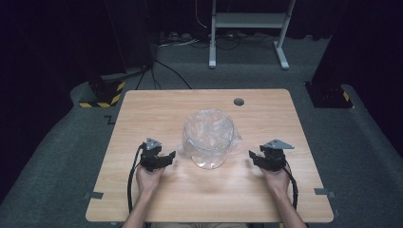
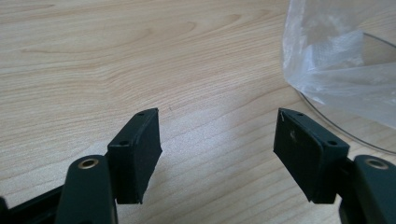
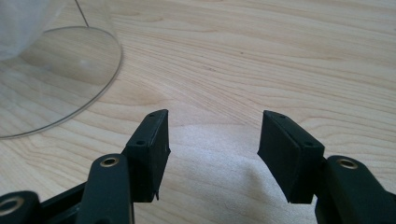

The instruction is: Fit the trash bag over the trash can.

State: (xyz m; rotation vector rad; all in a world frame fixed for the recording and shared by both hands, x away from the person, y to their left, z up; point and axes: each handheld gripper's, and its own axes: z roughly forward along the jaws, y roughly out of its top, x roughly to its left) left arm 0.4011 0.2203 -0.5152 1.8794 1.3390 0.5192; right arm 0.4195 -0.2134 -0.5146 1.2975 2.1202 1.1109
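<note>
A pale wood tabletop [image 1: 266, 114] stands on grey carpet in a dark room; at its middle sits a clear round bowl [image 1: 209, 159], lined with a crinkled transparent bag [image 1: 209, 130] that spills over its rim; the left gripper [image 1: 167, 156] and right gripper [image 1: 254, 156] flank it, fingers spread, pinching nothing.
</note>
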